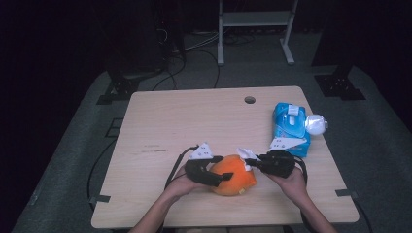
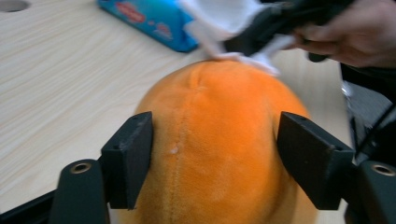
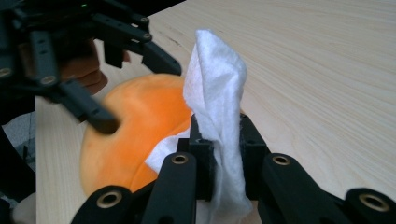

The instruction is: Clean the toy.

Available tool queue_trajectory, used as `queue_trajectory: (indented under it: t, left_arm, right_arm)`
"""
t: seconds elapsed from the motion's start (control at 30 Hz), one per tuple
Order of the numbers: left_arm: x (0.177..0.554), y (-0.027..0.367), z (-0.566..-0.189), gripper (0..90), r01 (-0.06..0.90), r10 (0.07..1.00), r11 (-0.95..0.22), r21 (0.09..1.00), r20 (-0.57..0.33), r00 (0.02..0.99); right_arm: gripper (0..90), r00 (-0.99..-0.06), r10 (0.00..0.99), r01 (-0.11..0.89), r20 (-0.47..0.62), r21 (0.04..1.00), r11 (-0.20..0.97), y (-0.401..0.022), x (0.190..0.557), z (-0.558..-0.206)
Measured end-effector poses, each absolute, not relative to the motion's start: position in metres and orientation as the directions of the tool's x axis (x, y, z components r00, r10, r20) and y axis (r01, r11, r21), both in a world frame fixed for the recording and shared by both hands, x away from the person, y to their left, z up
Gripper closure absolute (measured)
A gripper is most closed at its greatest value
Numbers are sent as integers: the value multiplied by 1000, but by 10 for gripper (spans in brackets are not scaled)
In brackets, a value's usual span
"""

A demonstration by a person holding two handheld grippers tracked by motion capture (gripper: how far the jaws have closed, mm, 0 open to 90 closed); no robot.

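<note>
The orange plush toy (image 1: 234, 174) sits low in the centre of the high view, on the counter (image 1: 160, 126) near your edge, with a hand on either side of it. Its long axis runs roughly left to right in that frame, so each end faces one set of jaws.

Your left gripper (image 1: 219, 177) comes at it from the frame's left. In the left gripper view the toy (image 2: 219, 140) lies between the two jaws, which straddle it close to its flanks; whether they actually press on it you cannot tell from here.

Your right gripper (image 1: 250, 159) reaches in from the frame's right, jaws clenched on a white wipe (image 3: 217, 107). The wipe's loose end touches the toy's top at the end farthest from the left jaws, up in the left gripper view's upper middle (image 2: 233, 23).

The wiping stroke, as I judge it, turns on this: the toy lies left of the wipe in the high view, so you draw the cloth toward the left gripper. The blue wipes pack (image 1: 290, 127) stands well apart, at the right.
</note>
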State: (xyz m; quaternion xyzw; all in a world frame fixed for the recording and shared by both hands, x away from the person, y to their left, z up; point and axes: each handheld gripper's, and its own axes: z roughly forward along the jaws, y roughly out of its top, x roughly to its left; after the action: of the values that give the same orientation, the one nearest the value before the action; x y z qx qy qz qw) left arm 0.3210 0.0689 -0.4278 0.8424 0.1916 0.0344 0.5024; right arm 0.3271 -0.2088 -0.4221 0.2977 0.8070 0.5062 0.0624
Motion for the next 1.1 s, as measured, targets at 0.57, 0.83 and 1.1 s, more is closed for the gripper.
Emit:
queue_trajectory:
  t: [0.57, 0.83, 1.1]
  left_arm:
    - [317, 64, -430, 214, 217, 308, -470, 856, -72, 949]
    - [320, 71, -433, 229, 228, 291, -462, 857, -96, 952]
    - [328, 71, -434, 92, 309, 344, -440, 843, -160, 925]
  right_arm:
    - [795, -855, 489, 363, 171, 872, 329, -194, 316, -410]
    - [794, -813, 536, 440, 226, 841, 314, -215, 328, -425]
    - [795, -814, 539, 439, 217, 838, 324, -215, 328, -426]
